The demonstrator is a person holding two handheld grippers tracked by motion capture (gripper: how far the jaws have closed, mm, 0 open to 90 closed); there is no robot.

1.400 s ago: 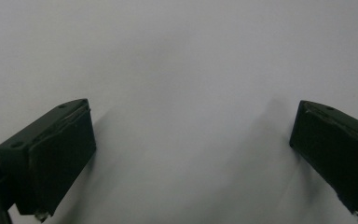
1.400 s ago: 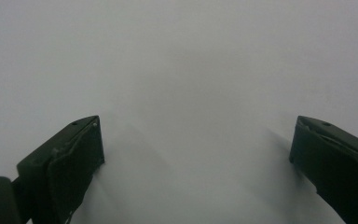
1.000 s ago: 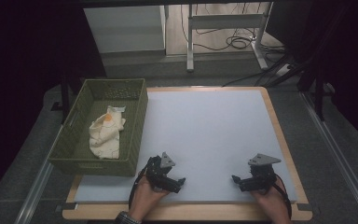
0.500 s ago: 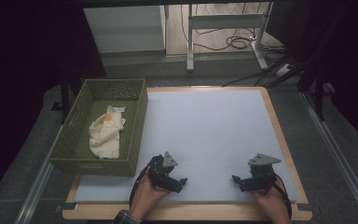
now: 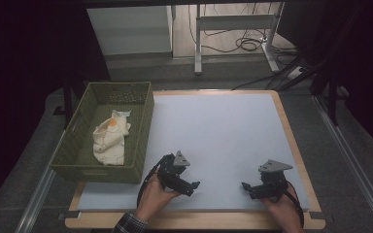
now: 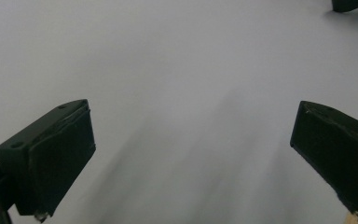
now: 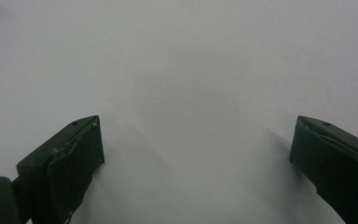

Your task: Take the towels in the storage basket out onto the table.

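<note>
Both grippers sit low at the near edge of the bench (image 5: 223, 126), each in one of the person's hands, and neither holds anything. The left gripper (image 5: 192, 186) lies at about 7 o'clock on the pale mat (image 5: 213, 141), its tip pointing toward 3 o'clock; in the left gripper view its jaws stand wide apart with only bare mat between them, and the dark tip of the other gripper peeks in at the top right corner. The right gripper (image 5: 245, 186) lies at about 5 o'clock, its tip pointing toward 9 o'clock, so the two tips face each other across a stretch of empty mat — near, but not touching. In the right gripper view its jaws are likewise spread wide over plain mat. A grey three-cornered plate rides on top of each gripper. The thing nearest them is a cream cloth (image 5: 110, 138) with an orange patch, lying crumpled in the olive woven basket (image 5: 143, 131), which stands on the bench's left side at about 9 o'clock, just beyond the left gripper. The cloth rests on the basket's floor, toward its middle — well apart from both sets of jaws.
</note>
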